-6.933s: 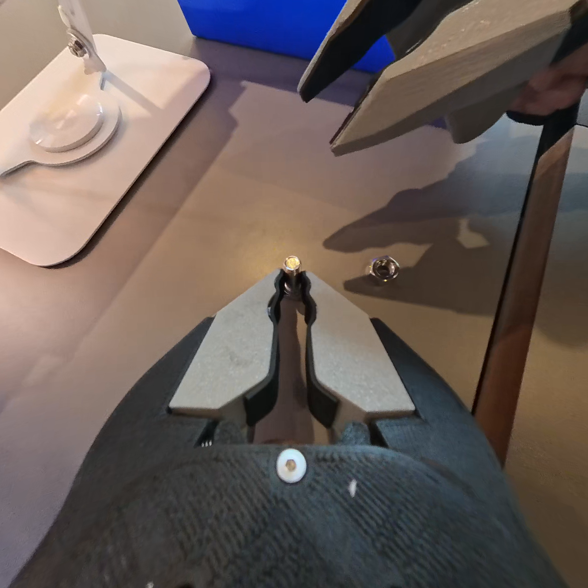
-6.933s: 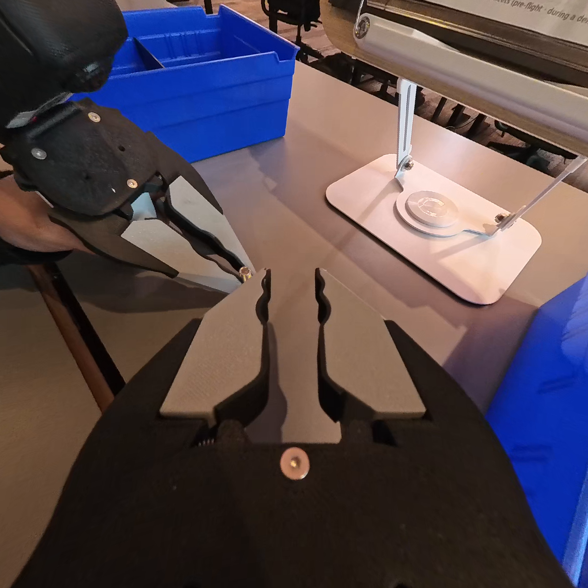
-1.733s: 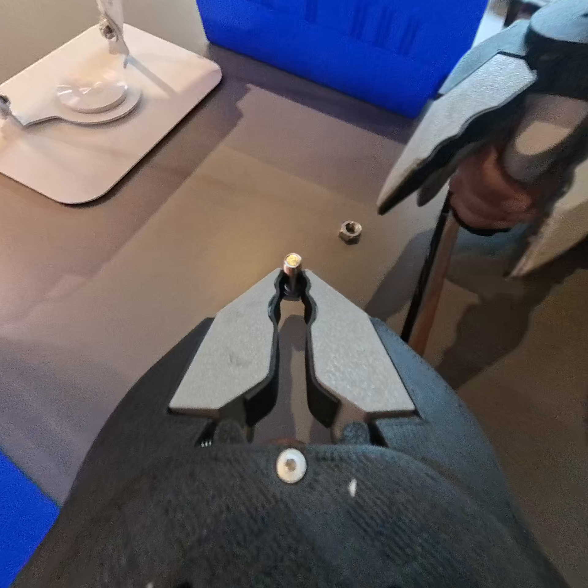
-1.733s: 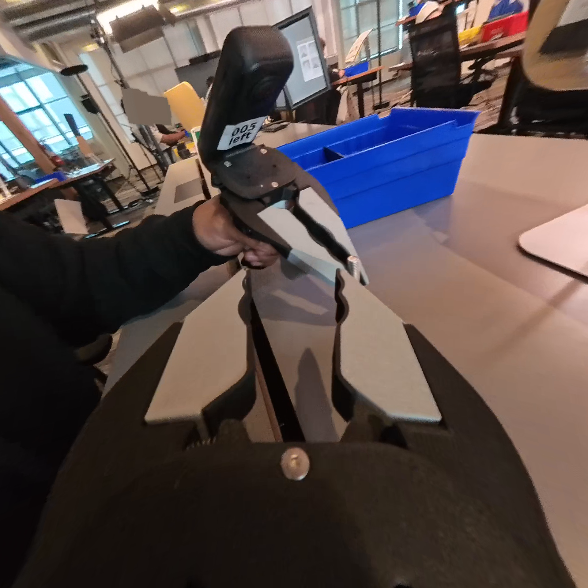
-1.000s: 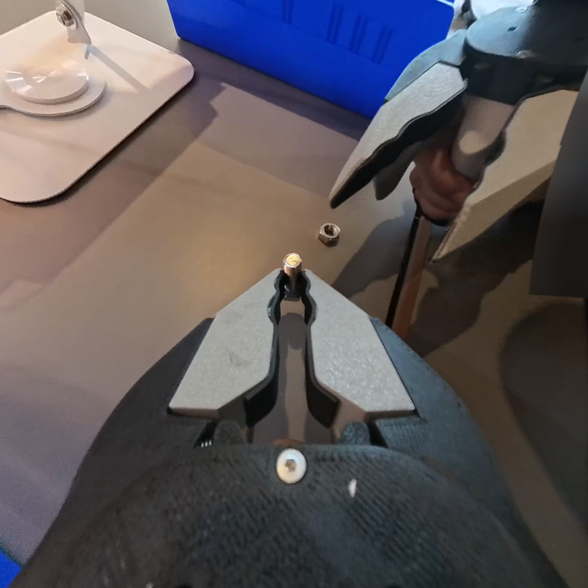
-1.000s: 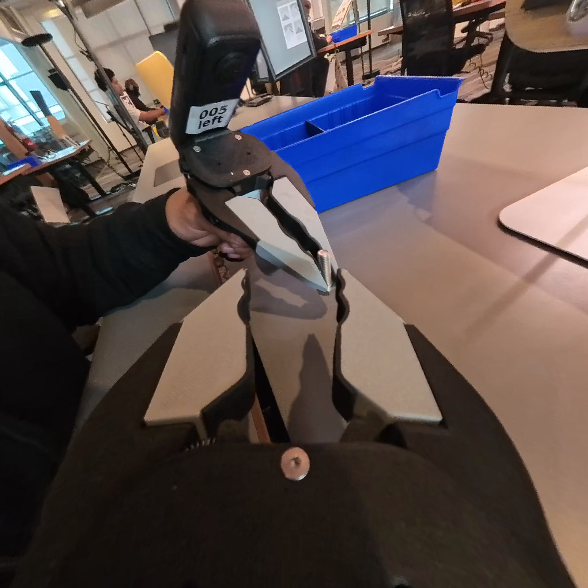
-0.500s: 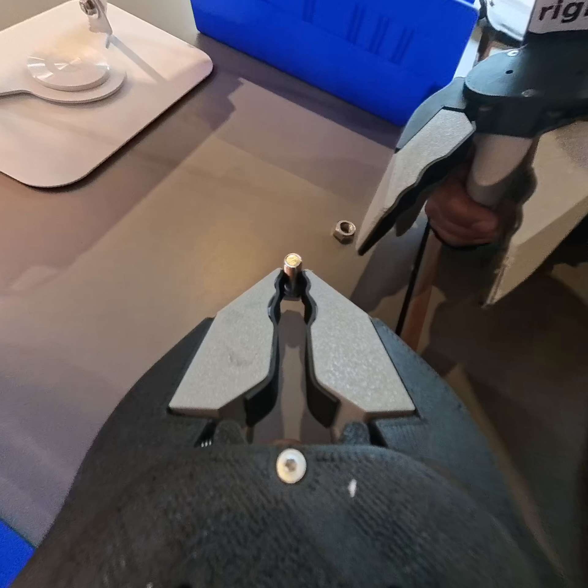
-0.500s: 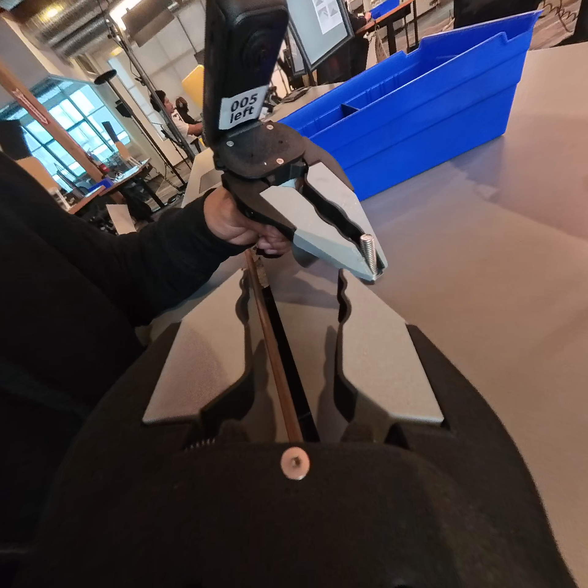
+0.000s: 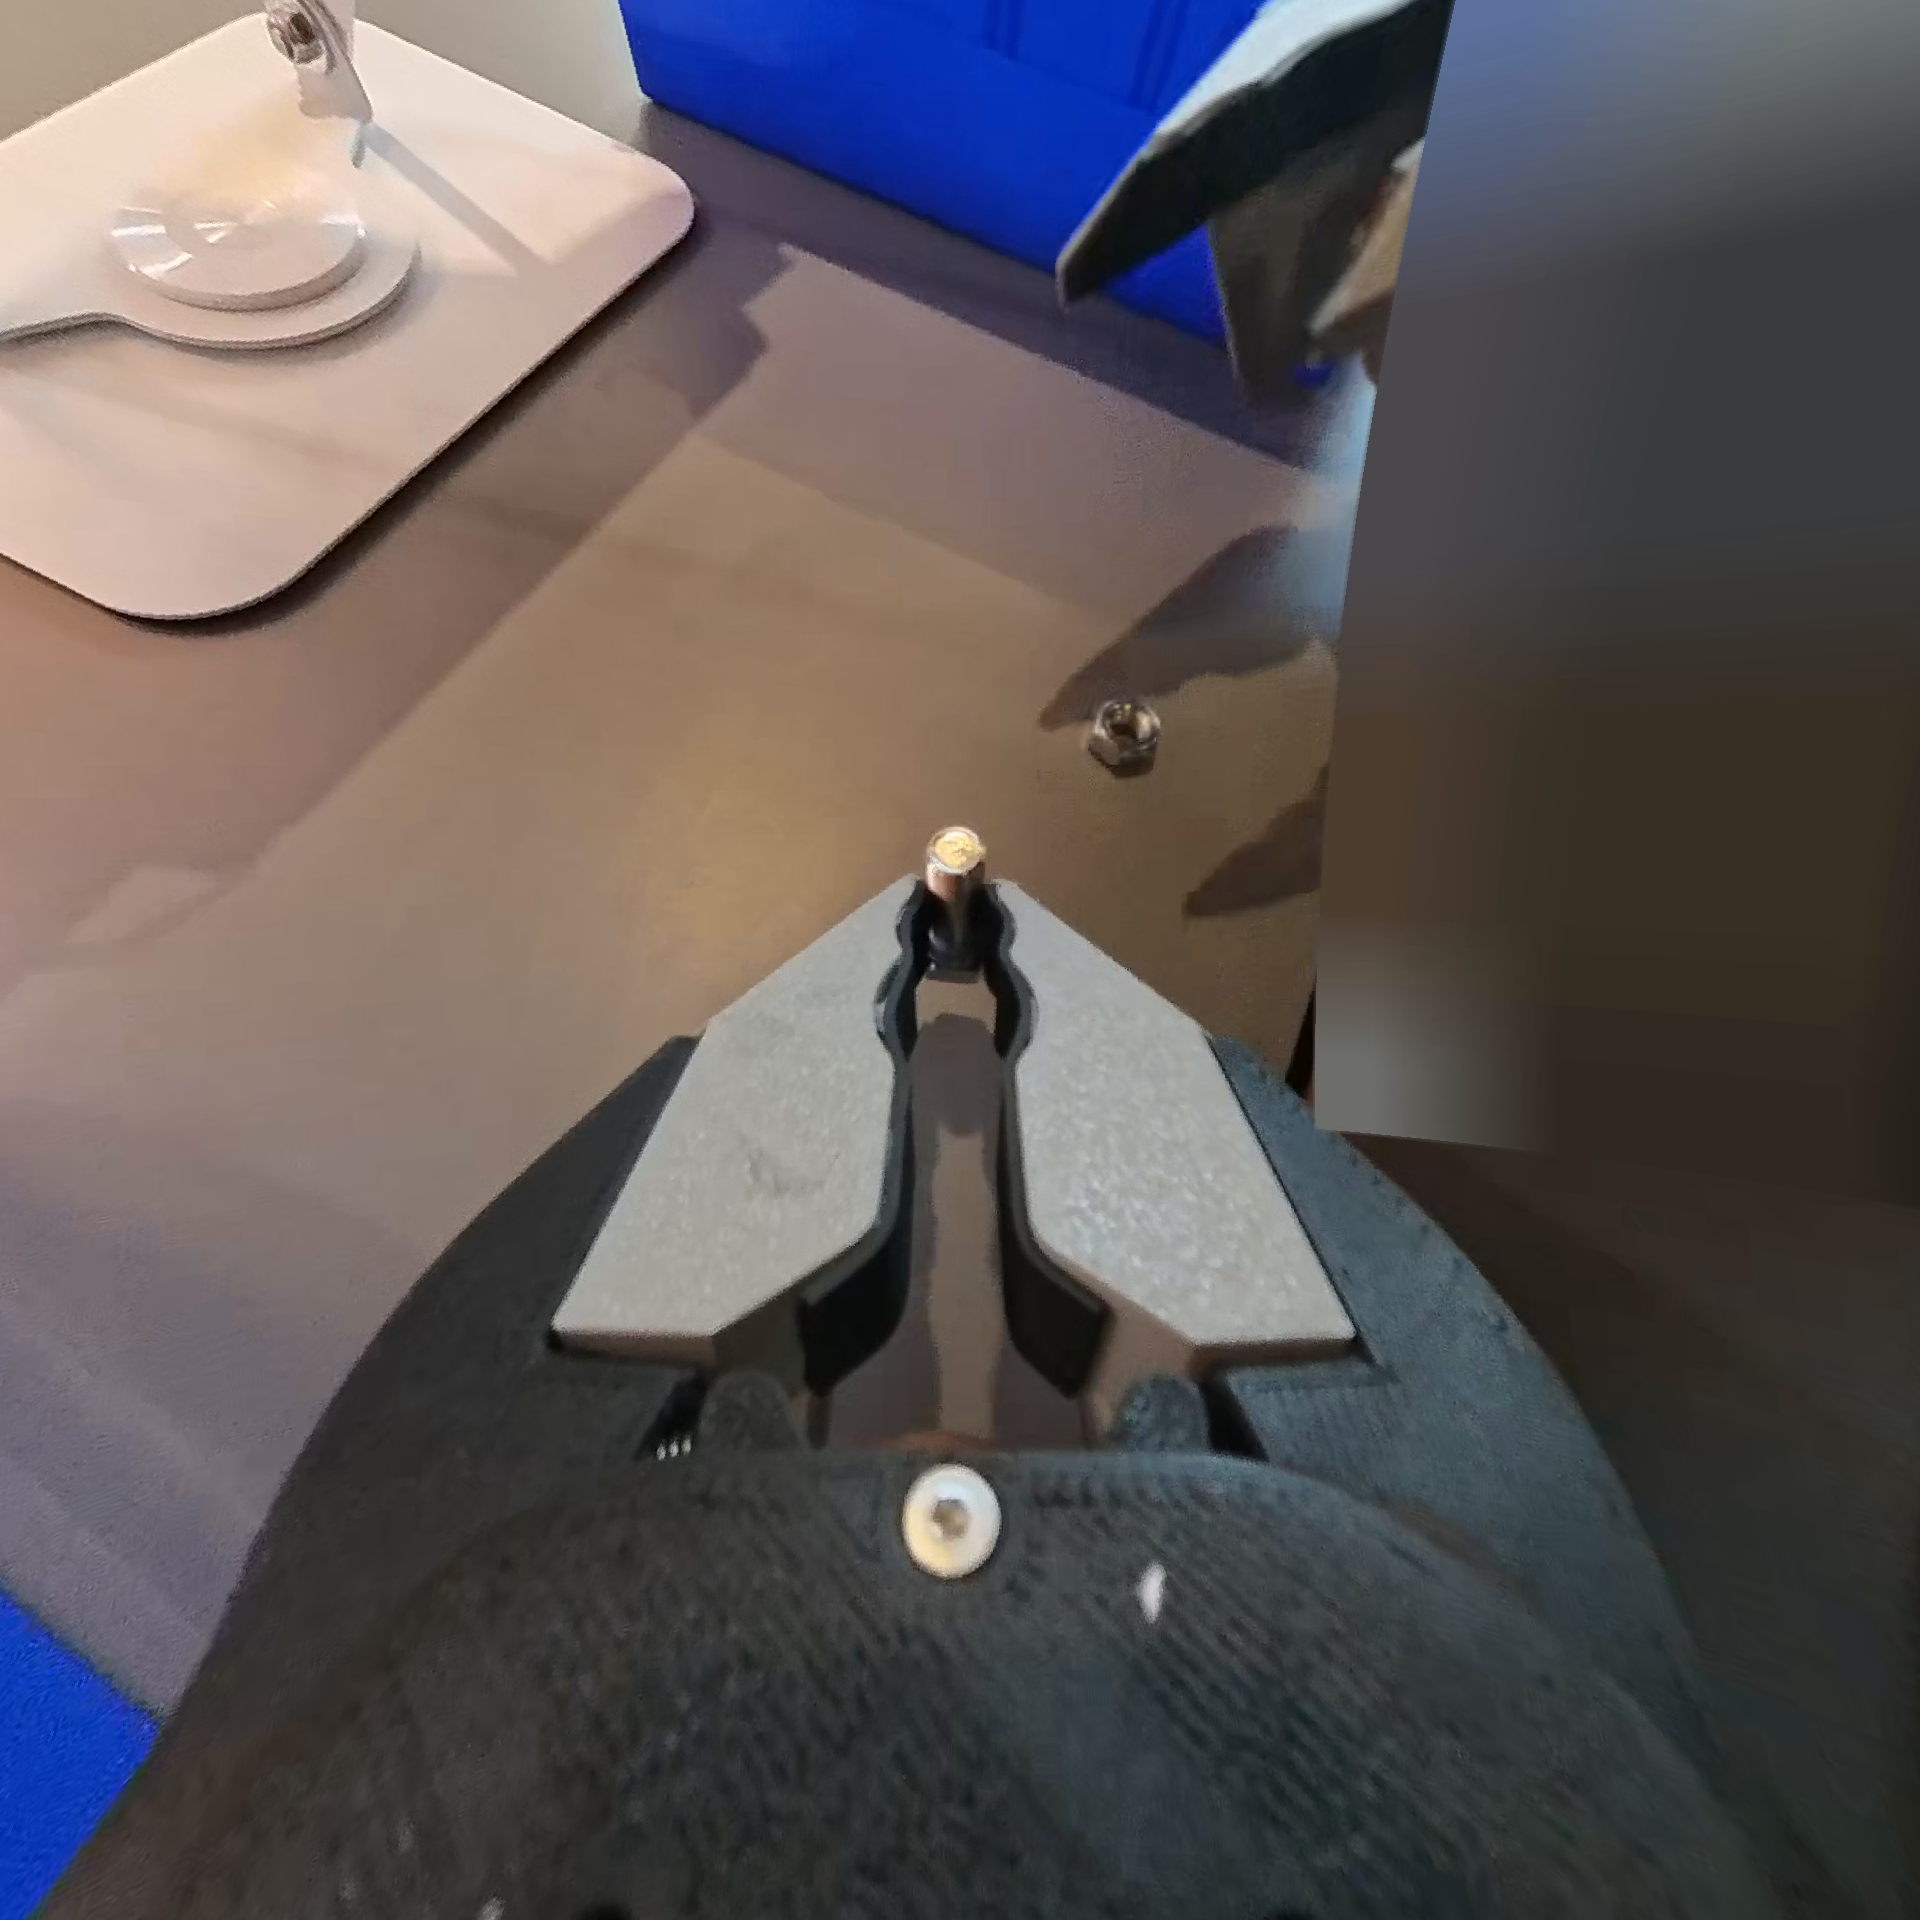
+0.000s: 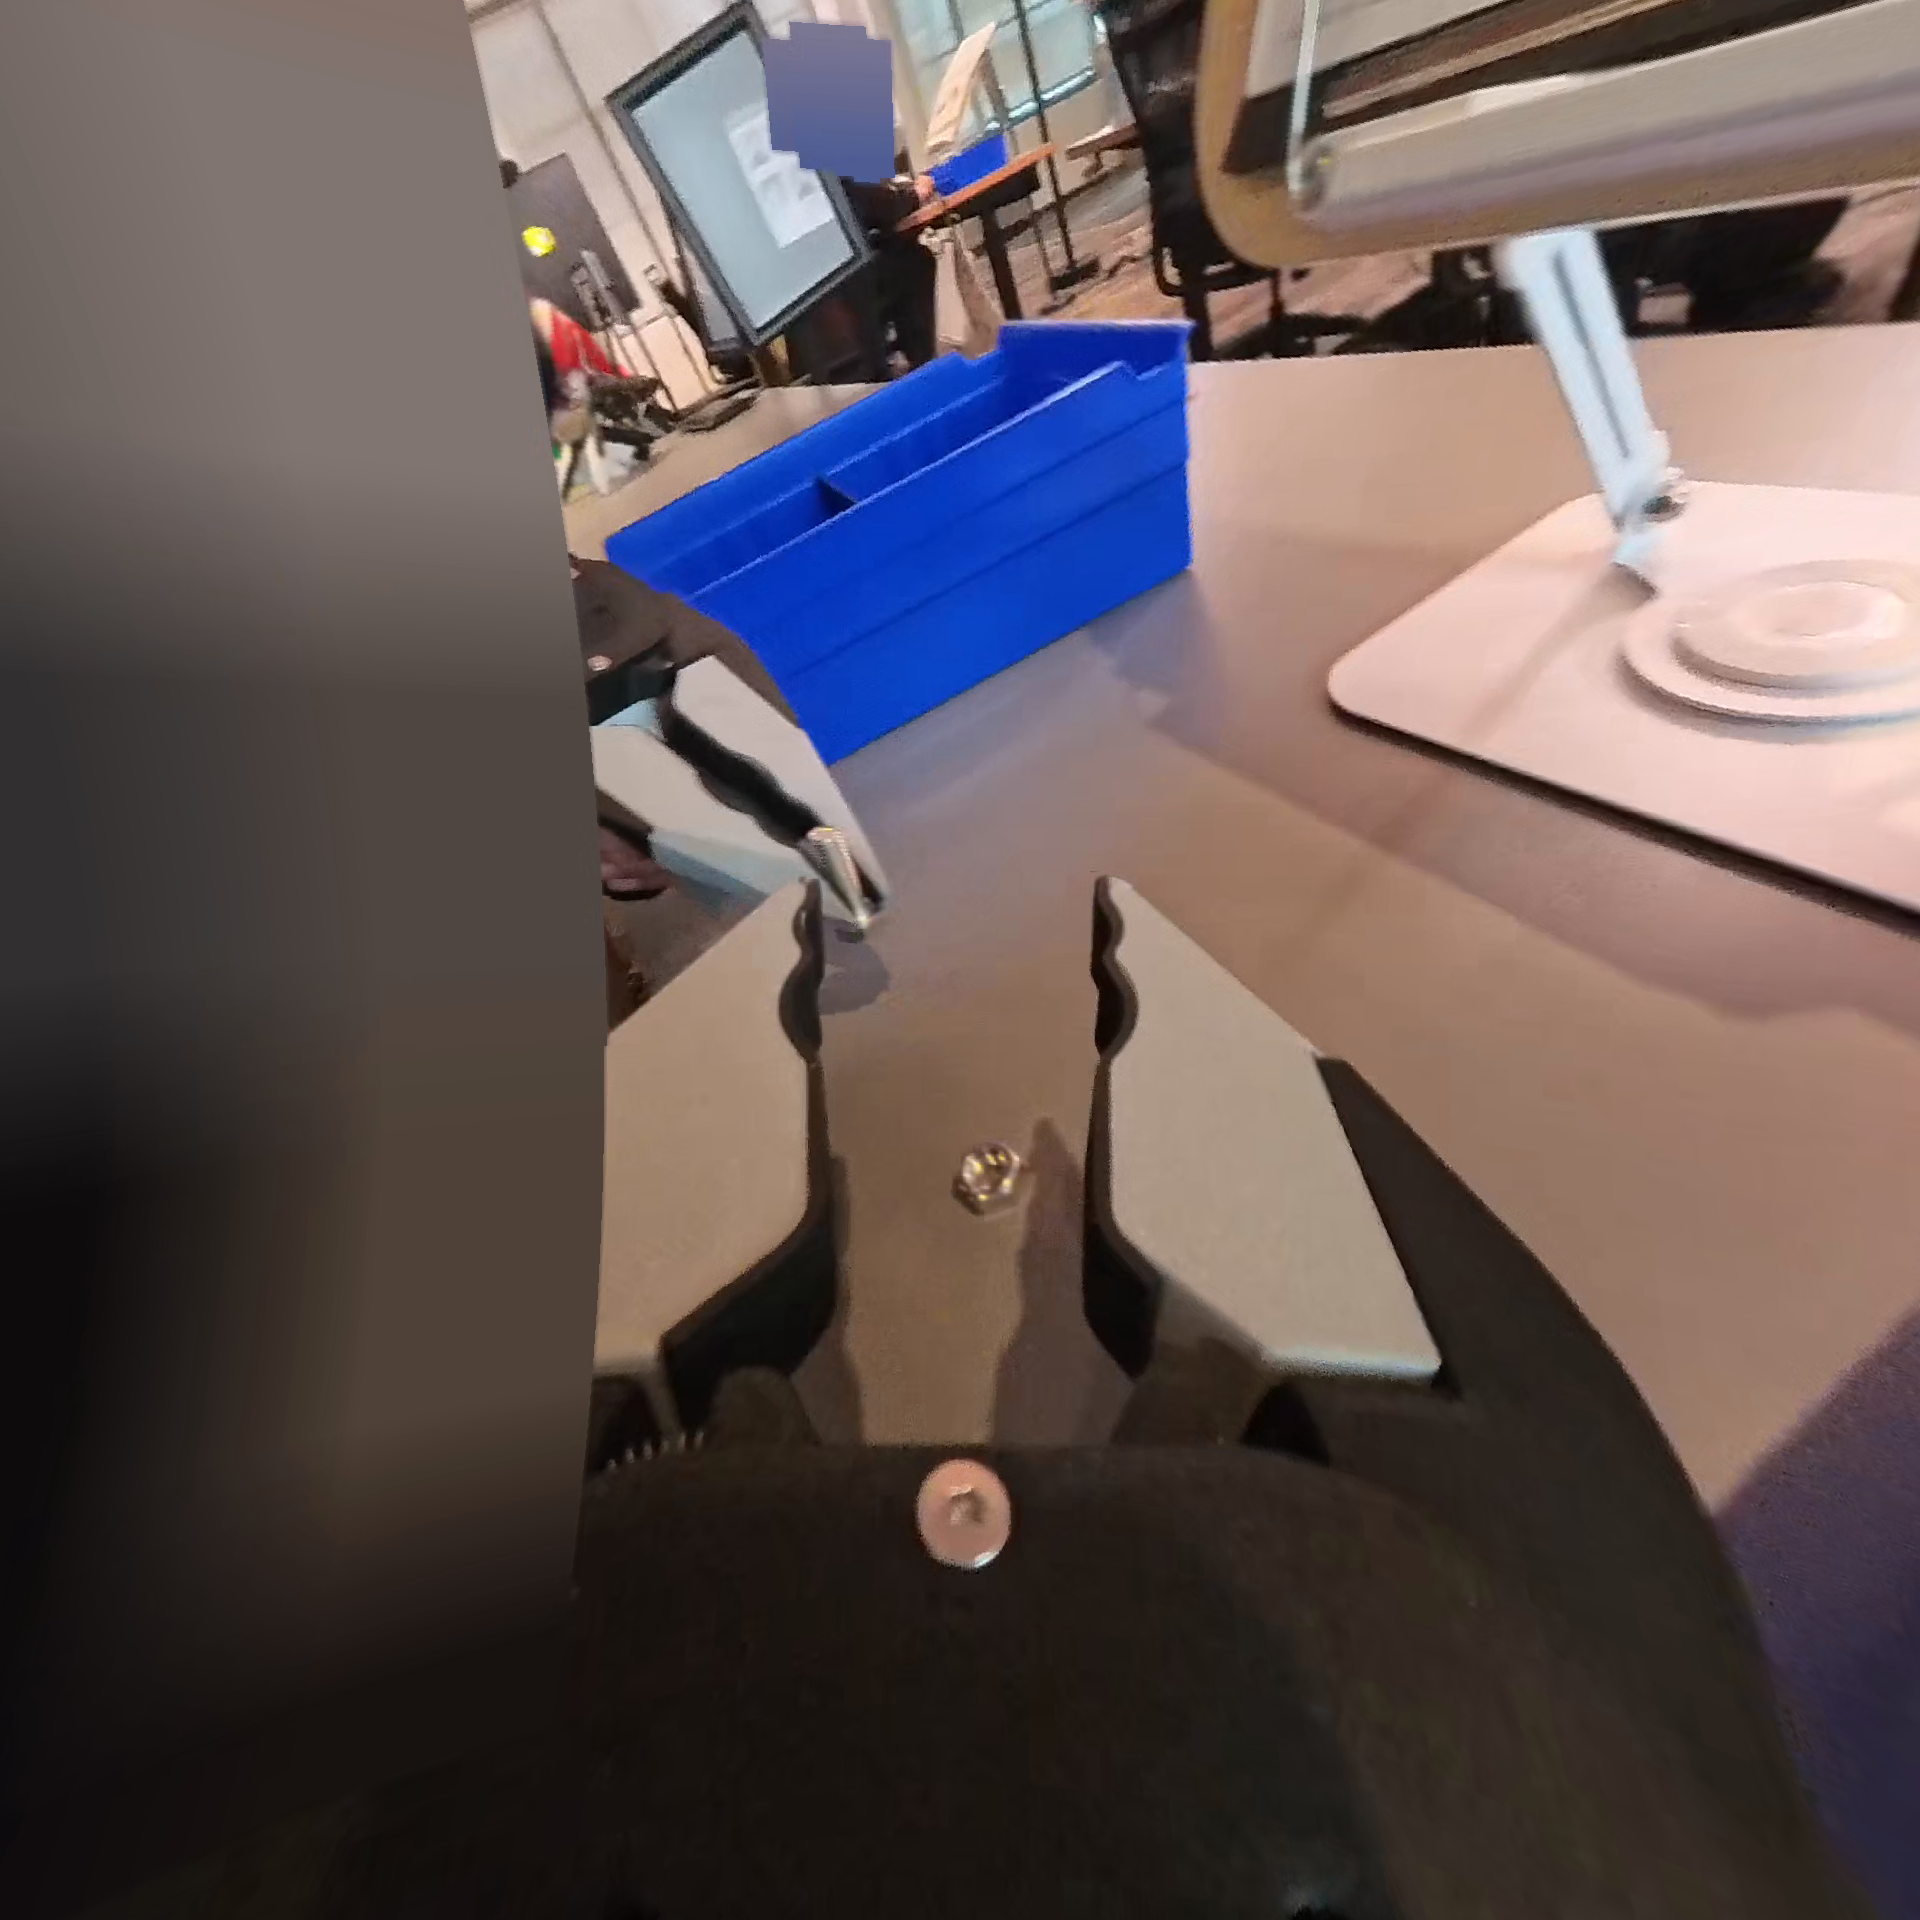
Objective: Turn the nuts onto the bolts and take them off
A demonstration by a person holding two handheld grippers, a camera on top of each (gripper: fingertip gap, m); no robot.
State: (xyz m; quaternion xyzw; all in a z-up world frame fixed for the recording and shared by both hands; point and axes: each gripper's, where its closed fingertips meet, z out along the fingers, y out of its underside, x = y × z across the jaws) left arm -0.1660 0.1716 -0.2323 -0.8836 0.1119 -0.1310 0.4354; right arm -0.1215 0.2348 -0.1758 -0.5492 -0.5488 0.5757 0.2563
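My left gripper (image 9: pixel 954 896) is shut on a silver bolt (image 9: pixel 952 862), whose threaded end sticks out past the fingertips. The bolt also shows in the right wrist view (image 10: pixel 840 871), held by the left gripper (image 10: pixel 847 883) just above the table. A loose steel nut (image 9: pixel 1123 736) lies on the brown table, ahead and to the right of the bolt. My right gripper (image 10: pixel 951 914) is open and empty. The nut (image 10: pixel 989 1176) lies on the table between its spread fingers, below them. In the left wrist view the right gripper's fingers (image 9: pixel 1226 156) show at the top right.
A blue bin (image 10: pixel 935 561) stands at the back of the table (image 9: pixel 520 779). A white monitor stand base (image 9: pixel 260 312) sits at the far left; it is at the right in the right wrist view (image 10: pixel 1662 707). Large blurred patches cover one side of each view. The left gripper's tips are roughly 10 centimeters from the right gripper's. The loose steel nut (image 9: pixel 1123 736) is about 8 centimeters from my left fingertips. It is also in sight in the right wrist view (image 10: pixel 987 1172).
My right gripper has swung over the table and now sits above the nut, which lies between its open fingers. The left gripper still holds the bolt and has come lower toward the table.
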